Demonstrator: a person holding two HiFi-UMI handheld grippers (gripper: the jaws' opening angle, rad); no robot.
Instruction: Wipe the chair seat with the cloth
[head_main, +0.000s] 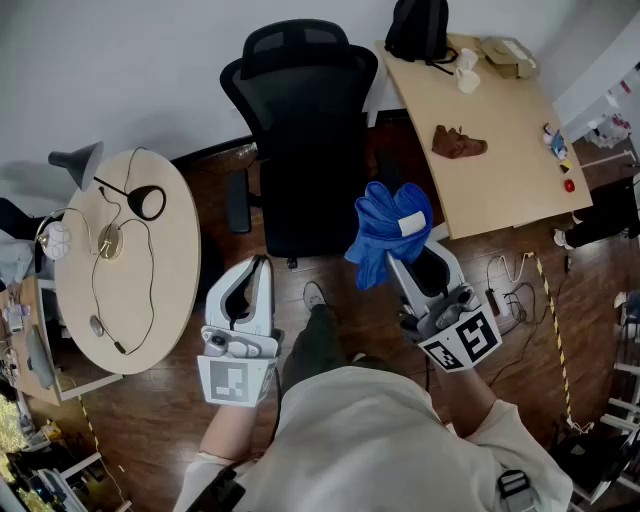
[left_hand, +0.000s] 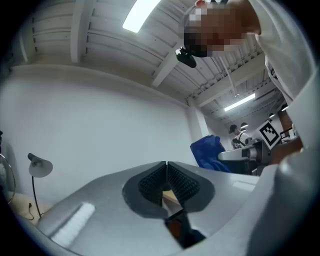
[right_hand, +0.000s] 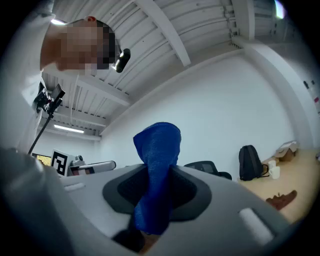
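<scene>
Two grippers near the chair seat (head_main: 308, 205), wiping not begun.
The right gripper (head_main: 402, 250) pinches the blue cloth (head_main: 380, 232) just beside the seat's front corner; the left gripper (head_main: 259, 266), jaws together and empty, hangs before the seat. Lowering the cloth flat should wipe best.

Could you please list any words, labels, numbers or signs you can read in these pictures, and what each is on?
Readable text: none.
The white tag on the blue cloth: too small to read.
Square markers on the left gripper and right gripper: patterns, not lettering.
</scene>
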